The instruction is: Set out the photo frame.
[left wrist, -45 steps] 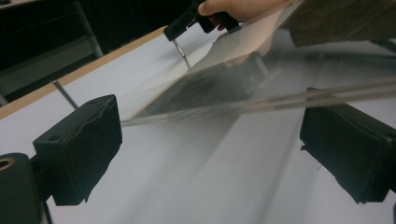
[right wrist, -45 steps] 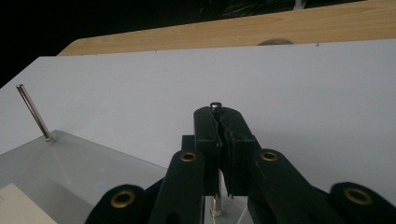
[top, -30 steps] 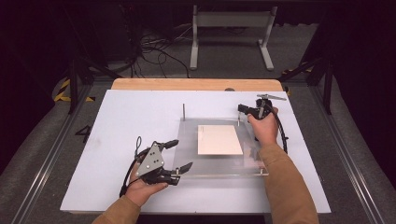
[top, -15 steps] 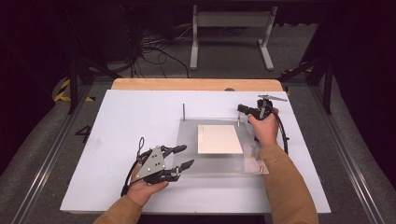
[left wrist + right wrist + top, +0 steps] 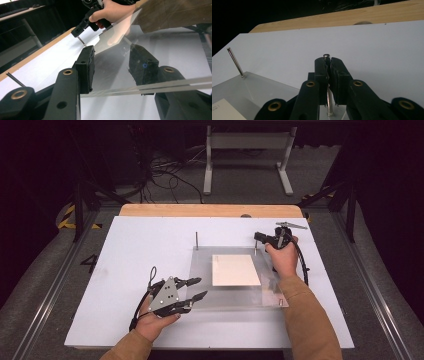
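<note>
A clear acrylic plate (image 5: 230,295) lies on the white board (image 5: 140,245), with a cream paper sheet (image 5: 235,269) at its middle. Two thin metal pins stand at its far corners. My right gripper (image 5: 256,237) is shut on the right pin (image 5: 327,57), pinching its top; the pin's foot sits in the plate (image 5: 262,85). The left pin (image 5: 196,240) stands free. My left gripper (image 5: 202,287) is open at the plate's left edge. In the left gripper view the plate (image 5: 112,75) runs between the jaws, one jaw showing through it.
The board rests on a wooden table (image 5: 210,210) whose far edge shows behind it. Beyond, on the dark floor, stand a white metal frame (image 5: 245,150) and loose cables (image 5: 165,170). Rails run along both sides of the table.
My left gripper has slid right and turned toward the plate's left edge, its jaws now straddling it. The right gripper has stayed shut on the pin.
</note>
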A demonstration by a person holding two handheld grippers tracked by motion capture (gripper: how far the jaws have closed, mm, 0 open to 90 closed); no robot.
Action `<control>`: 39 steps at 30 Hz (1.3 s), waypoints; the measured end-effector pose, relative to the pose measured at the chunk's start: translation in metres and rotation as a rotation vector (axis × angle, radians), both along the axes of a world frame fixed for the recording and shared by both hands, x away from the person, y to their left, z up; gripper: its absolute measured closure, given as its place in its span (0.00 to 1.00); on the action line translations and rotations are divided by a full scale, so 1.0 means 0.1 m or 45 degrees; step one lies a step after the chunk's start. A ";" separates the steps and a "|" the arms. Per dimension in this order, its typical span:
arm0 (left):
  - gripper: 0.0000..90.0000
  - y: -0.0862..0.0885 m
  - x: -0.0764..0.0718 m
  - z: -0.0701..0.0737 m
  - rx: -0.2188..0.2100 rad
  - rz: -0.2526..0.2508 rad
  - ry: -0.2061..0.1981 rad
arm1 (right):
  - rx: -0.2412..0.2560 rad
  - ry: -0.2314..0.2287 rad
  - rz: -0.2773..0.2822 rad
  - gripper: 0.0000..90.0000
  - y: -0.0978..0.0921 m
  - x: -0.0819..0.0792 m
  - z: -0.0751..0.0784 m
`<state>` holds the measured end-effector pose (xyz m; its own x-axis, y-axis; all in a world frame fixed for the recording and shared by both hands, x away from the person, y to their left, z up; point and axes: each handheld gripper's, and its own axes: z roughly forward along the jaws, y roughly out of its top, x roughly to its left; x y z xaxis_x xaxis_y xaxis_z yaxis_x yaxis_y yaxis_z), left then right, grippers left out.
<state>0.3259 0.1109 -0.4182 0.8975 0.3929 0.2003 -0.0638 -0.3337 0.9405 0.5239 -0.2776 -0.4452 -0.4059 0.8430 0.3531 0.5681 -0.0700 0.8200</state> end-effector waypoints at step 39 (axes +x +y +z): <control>0.61 0.01 0.04 0.07 0.016 -0.008 0.008 | -0.215 -0.403 0.331 0.24 -0.52 -1.66 0.70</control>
